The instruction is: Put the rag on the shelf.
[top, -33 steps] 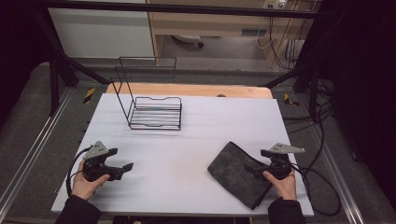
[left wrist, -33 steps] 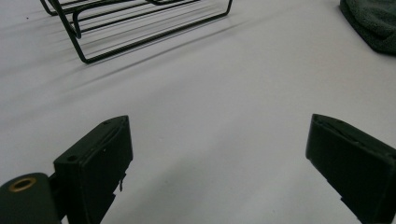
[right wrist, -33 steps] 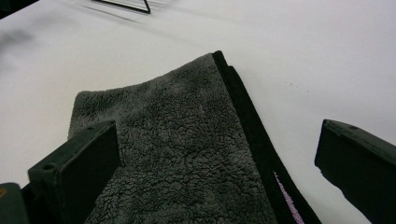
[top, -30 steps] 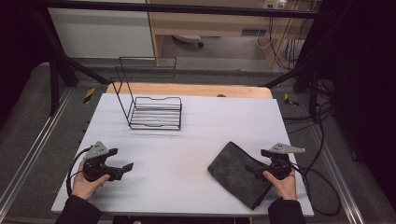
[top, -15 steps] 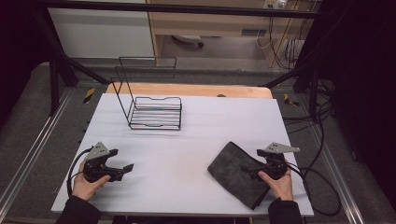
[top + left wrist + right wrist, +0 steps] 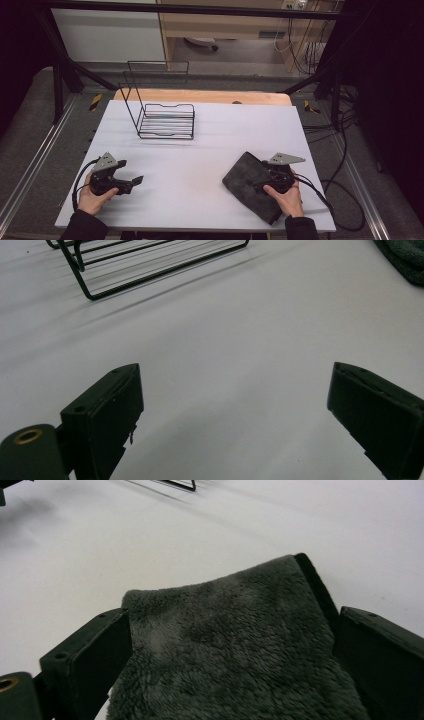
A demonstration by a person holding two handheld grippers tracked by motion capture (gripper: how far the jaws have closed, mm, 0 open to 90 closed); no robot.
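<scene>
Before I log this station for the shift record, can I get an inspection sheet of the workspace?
Surface: white tabletop, bare in the middle.
Job's things: dark grey fleecy folded cloth, flat near the right front edge.
Clutter: black wire rack at the back left; nothing else seen.
Grippers: left gripper open over bare table; right gripper open, jaws either side of the cloth.
Cables: black cables trail from the grippers.
Surroundings: black frame posts, grey floor, wooden furniture behind.
</scene>
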